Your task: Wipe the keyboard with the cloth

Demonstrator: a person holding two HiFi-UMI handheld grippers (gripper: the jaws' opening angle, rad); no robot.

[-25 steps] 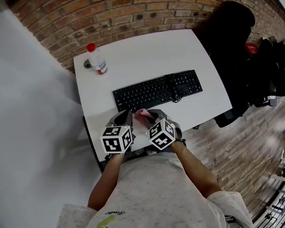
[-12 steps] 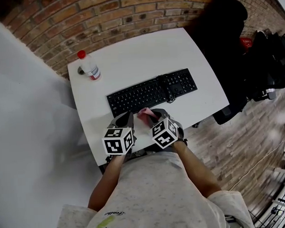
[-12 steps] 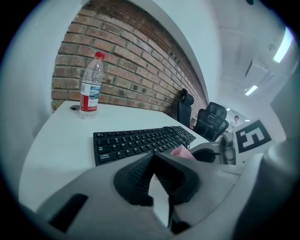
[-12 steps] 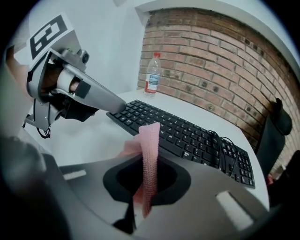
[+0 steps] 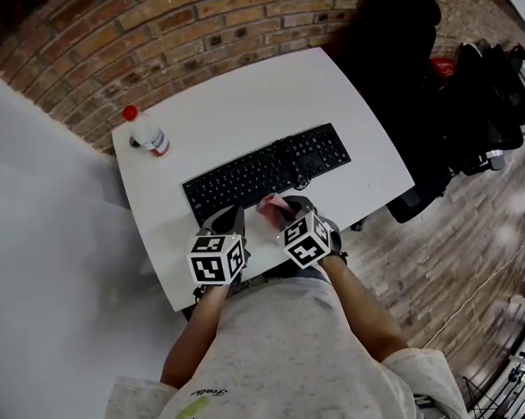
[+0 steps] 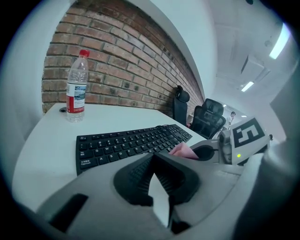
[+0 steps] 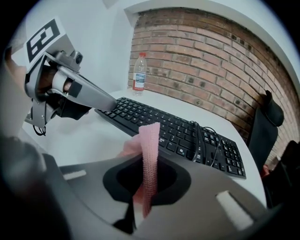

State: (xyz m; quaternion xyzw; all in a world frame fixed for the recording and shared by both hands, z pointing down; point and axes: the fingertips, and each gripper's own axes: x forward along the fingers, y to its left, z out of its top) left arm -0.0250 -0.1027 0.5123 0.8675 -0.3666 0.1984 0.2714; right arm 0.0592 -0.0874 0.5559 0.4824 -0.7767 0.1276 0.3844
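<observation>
A black keyboard [image 5: 265, 172] lies across the white table [image 5: 241, 102], with a thin black cable [image 7: 201, 136] draped over its right part. My right gripper [image 5: 286, 210] hovers just in front of the keyboard's near edge, shut on a pink cloth [image 5: 270, 203]. In the right gripper view the cloth [image 7: 150, 140] stands up as a narrow strip between the jaws of the right gripper [image 7: 148, 165]. My left gripper [image 5: 231, 219] is beside it to the left, shut and holding nothing. In the left gripper view the left gripper [image 6: 152, 160] faces the keyboard [image 6: 131, 143].
A clear water bottle [image 5: 145, 131] with a red cap stands at the table's far left corner. A black office chair [image 5: 394, 45] sits off the right end. A brick wall [image 5: 196, 26] runs behind the table, and the table's near edge [image 5: 248, 278] is under my grippers.
The head view has swung, so the table and bottle sit further left in the picture. Both grippers stay near the front edge, the right still holding the cloth.
</observation>
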